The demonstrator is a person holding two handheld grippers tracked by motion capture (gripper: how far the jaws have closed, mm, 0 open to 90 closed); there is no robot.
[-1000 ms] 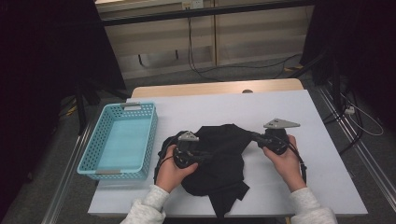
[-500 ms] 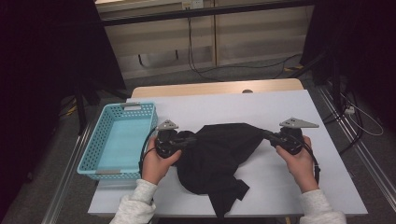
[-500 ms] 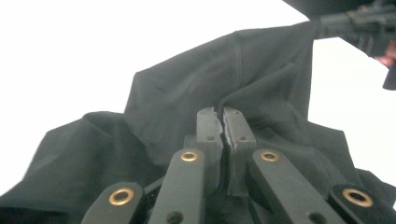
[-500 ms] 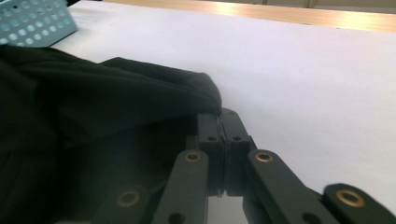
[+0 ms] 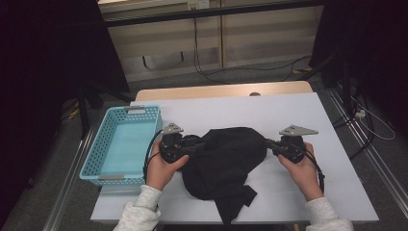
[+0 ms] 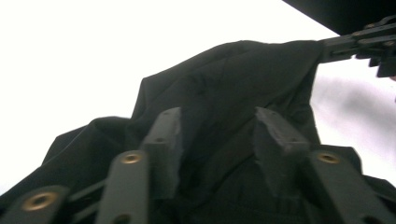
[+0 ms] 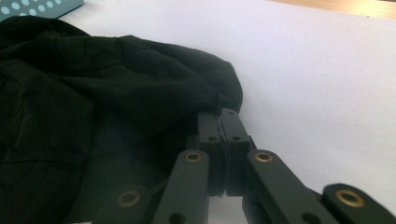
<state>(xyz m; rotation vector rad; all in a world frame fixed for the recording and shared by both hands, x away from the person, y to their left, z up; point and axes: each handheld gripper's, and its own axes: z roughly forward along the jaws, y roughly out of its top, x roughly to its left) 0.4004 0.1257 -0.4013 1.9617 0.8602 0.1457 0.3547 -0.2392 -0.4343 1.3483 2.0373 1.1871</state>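
A black garment (image 5: 223,163) lies bunched on the white table (image 5: 240,110), with one end trailing toward the front edge. My right gripper (image 5: 266,142) is shut on the garment's right edge; in the right gripper view its jaws (image 7: 219,123) press together on a fold of black cloth (image 7: 93,93). My left gripper (image 5: 199,143) is at the garment's left edge. In the left gripper view its jaws (image 6: 217,135) stand apart, with the black cloth (image 6: 224,79) lying between and beyond them. The right gripper (image 6: 359,42) also appears there, pulling a corner taut.
A light blue plastic basket (image 5: 103,144) stands at the table's left edge, close to my left hand. Bare table surface lies behind and to the right of the garment. Cables run across the floor beyond the table.
Both hands have moved apart from a second ago, stretching the garment wider between them. In the last half second the right gripper has come back slightly to the left.
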